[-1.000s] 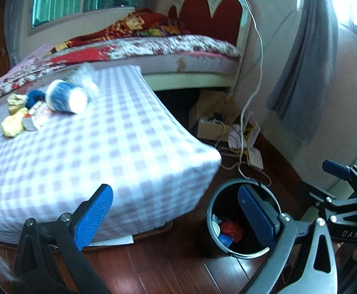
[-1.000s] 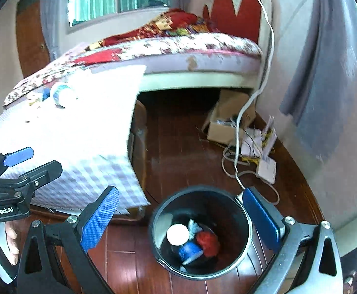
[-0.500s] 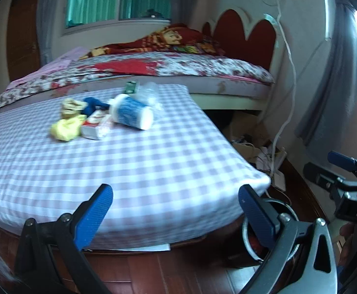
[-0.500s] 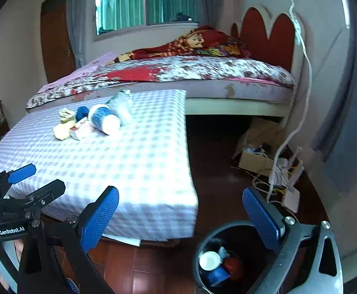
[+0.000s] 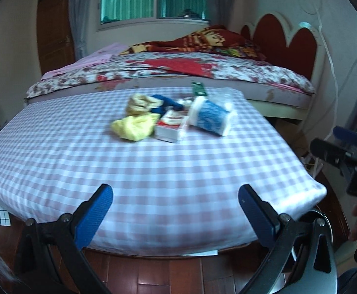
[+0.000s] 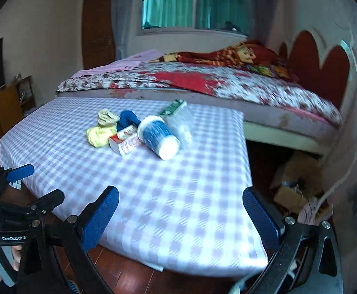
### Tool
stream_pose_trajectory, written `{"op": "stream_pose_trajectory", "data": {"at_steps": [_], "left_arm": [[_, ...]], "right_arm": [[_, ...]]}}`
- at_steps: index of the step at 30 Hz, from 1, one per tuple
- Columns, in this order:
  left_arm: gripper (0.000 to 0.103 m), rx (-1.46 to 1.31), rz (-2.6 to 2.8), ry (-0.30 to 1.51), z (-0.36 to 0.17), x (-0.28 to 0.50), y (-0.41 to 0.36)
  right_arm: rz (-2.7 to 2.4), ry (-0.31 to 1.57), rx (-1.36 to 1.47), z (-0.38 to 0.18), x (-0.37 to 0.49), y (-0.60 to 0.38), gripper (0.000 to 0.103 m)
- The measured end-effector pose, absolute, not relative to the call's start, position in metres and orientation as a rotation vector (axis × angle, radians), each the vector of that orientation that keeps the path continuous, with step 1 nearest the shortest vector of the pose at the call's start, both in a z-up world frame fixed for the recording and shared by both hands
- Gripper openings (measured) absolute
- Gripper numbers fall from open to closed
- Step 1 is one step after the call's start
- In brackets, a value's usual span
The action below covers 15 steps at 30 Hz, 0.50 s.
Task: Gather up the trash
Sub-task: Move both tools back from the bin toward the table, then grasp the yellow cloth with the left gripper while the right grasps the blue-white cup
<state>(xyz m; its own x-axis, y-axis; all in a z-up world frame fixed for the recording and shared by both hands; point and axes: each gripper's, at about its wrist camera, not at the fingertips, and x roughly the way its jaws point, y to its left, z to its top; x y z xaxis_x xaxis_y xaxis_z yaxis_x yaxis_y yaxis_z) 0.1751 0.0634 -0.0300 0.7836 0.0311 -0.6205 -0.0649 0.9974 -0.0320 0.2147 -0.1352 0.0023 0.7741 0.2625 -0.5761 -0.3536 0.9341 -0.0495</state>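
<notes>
1. Both the left gripper [image 5: 176,213] and the right gripper [image 6: 181,214] are held wide, with nothing between the jaws.
2. The trash [image 5: 178,117] is piled on the checked table [image 5: 154,171], at 12 o'clock from the left gripper and 11 o'clock from the right.

Both the left tongs [image 5: 176,215] and right tongs [image 6: 181,215] gape wide, seemingly side by side
</notes>
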Motion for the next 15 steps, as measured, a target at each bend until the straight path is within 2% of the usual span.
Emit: {"op": "stream_pose_trajectory", "data": {"at_steps": [15], "left_arm": [[0.099, -0.101, 0.105, 0.693, -0.052, 0.239, 0.127]], "right_arm": [[0.388, 0.654, -0.204, -0.027, 0.309, -0.079, 0.102]]}}
